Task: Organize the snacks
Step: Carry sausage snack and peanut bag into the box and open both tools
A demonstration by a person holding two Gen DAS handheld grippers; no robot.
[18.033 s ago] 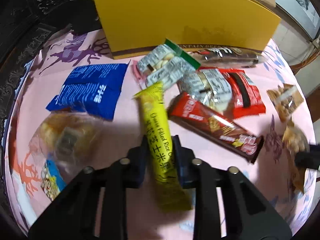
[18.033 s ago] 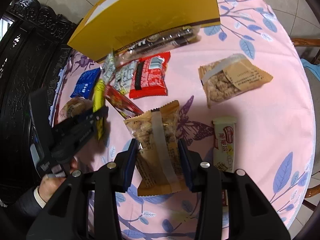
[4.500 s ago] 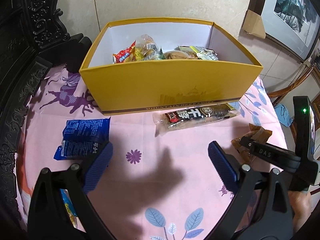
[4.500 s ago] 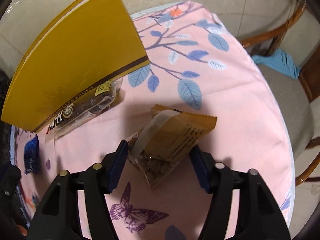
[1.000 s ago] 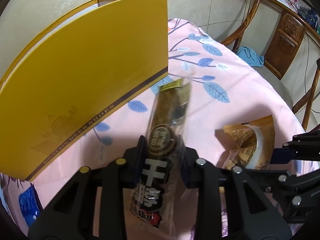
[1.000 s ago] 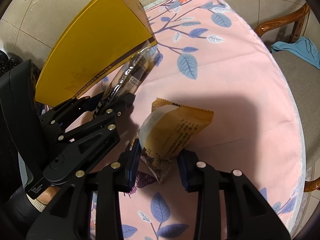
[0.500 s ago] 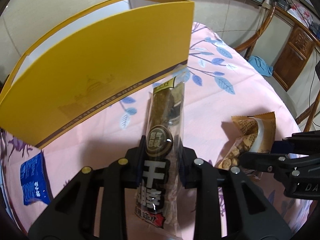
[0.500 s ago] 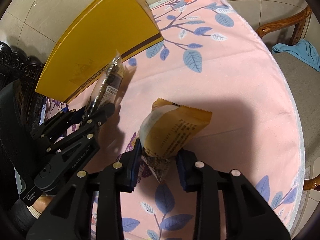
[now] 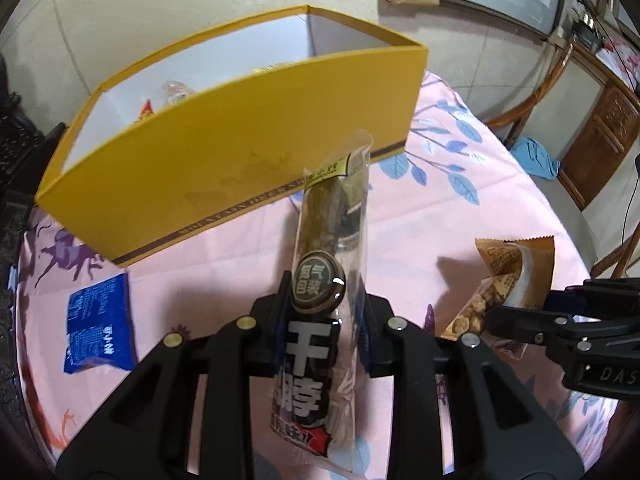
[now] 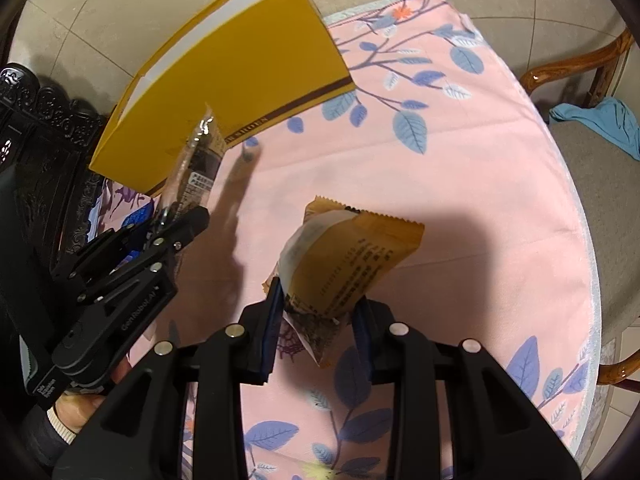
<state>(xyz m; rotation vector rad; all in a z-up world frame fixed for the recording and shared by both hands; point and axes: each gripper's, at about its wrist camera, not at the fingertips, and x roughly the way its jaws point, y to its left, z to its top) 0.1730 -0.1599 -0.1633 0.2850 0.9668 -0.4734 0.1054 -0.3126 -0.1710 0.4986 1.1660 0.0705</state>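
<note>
My left gripper (image 9: 322, 320) is shut on a long clear-wrapped dark snack stick (image 9: 328, 264), held above the pink tablecloth in front of the yellow box (image 9: 240, 160). The stick also shows in the right wrist view (image 10: 196, 176). My right gripper (image 10: 316, 320) is shut on a tan snack packet (image 10: 352, 264), lifted off the cloth; the packet shows in the left wrist view (image 9: 508, 276) too. The box (image 10: 240, 76) is open-topped with several snacks inside, mostly hidden by its front wall.
A blue snack pack (image 9: 100, 328) lies on the cloth at the left. The round table's edge (image 10: 580, 208) curves on the right, with a wooden chair (image 10: 576, 72) and a blue cloth (image 10: 600, 120) beyond. Dark carved furniture (image 10: 44, 112) stands at the left.
My left gripper has risen with the snack stick, so the box's inside now shows. My right gripper has lifted the tan packet slightly higher above the cloth.
</note>
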